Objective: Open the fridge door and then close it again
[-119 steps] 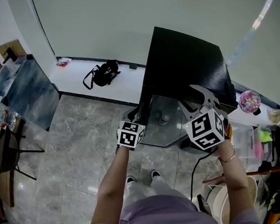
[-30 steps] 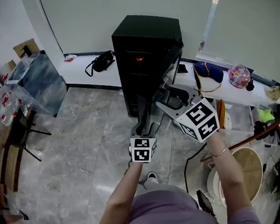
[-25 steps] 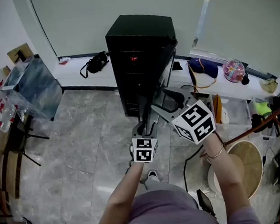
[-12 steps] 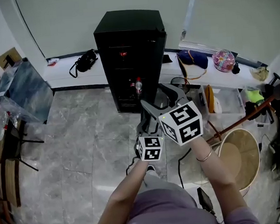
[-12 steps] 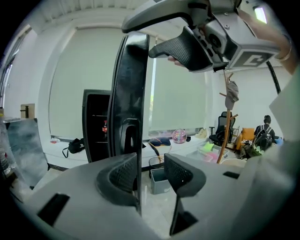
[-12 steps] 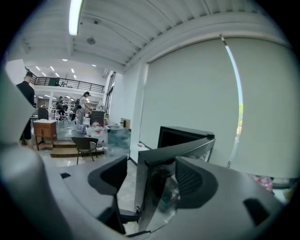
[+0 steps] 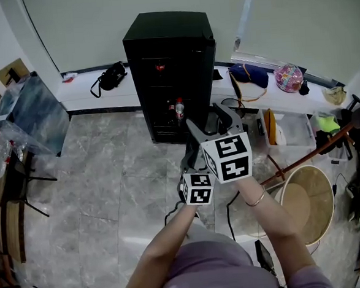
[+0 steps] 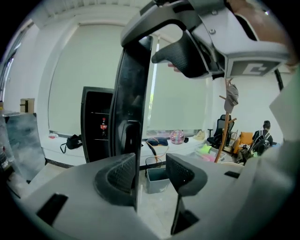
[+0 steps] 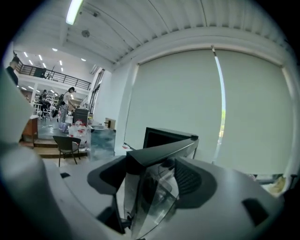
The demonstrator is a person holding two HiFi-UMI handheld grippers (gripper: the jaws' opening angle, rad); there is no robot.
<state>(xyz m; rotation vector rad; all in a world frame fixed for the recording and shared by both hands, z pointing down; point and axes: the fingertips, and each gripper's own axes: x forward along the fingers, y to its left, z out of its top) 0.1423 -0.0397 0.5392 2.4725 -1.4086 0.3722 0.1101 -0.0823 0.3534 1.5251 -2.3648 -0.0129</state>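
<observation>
The black fridge (image 7: pixel 167 55) stands against the far wall with its interior showing and a red bottle (image 7: pixel 179 108) on a shelf. Its glass door (image 8: pixel 131 117) is swung out towards me. My left gripper (image 7: pixel 192 162) straddles the door's free edge. Its jaws are opening: the edge lies by the left pad (image 8: pixel 119 174), with a gap to the right pad. My right gripper (image 7: pixel 210 123) sits higher, over the door's top corner (image 9: pixel 159 154). Its jaws stand wide, with the corner between them.
A white ledge (image 7: pixel 121 95) runs along the wall behind the fridge, with a black bag (image 7: pixel 109 77), a blue bag (image 7: pixel 247 74) and a pink ball (image 7: pixel 288 77). A round basket (image 7: pixel 307 202) and clear boxes stand at right. A glass-topped table (image 7: pixel 27 111) is at left.
The door has swung further out and the fridge interior with the bottle has come into view. I stand further back. The right gripper has turned, and both pairs of jaws have widened.
</observation>
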